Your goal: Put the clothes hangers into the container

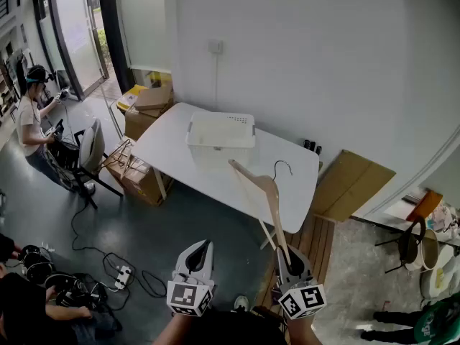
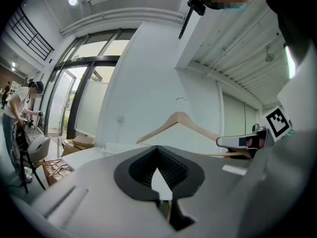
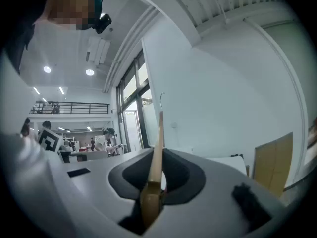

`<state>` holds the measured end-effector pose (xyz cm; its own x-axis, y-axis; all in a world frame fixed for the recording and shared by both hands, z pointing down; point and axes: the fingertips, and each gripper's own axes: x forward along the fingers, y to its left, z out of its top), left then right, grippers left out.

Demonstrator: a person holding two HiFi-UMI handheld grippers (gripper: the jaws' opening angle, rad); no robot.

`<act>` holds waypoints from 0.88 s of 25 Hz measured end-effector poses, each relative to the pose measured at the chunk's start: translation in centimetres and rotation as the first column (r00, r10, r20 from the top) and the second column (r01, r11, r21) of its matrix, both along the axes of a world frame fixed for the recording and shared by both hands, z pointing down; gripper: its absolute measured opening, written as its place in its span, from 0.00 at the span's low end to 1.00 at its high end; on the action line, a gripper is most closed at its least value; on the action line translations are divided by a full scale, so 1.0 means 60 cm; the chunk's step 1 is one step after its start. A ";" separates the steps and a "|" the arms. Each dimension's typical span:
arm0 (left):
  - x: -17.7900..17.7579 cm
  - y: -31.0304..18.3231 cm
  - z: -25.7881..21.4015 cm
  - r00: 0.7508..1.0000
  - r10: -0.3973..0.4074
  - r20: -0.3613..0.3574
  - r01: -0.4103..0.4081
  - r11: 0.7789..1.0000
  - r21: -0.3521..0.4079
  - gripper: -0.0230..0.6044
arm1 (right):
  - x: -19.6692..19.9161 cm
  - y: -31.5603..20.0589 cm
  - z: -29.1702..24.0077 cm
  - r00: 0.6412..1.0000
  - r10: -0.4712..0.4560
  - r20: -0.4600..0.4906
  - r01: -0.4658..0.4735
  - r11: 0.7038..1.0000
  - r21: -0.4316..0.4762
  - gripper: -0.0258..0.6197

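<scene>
Mostly hanger's (image 1: 269, 192) end hides inside R gripper (image 1: 291, 254); hook (image 1: 282, 168) faint, prob. wire.

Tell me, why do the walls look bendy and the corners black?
Left gripper view: the wide lens bends the window frame and blackens corners. Right gripper view: same, and the hanger blurs near the lens. Head view: milder bending, table sharp.

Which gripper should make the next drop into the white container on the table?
Right. The right gripper is already clamped on the wooden hanger, whose far end reaches over the table toward the container. The left gripper holds nothing.
</scene>
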<state>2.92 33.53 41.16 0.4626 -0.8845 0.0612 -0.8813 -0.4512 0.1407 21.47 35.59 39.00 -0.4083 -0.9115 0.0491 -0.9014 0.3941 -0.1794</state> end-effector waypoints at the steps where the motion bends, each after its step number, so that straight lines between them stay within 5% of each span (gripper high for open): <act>1: -0.001 0.000 0.000 1.000 -0.001 0.001 0.001 1.000 0.000 0.05 | 0.001 0.000 0.002 1.000 0.002 0.002 -0.002 1.000 0.003 0.13; 22: -0.023 -0.016 -0.012 0.997 -0.065 0.032 0.064 0.997 0.039 0.05 | -0.009 -0.022 -0.006 1.000 0.013 -0.008 -0.013 0.999 0.030 0.13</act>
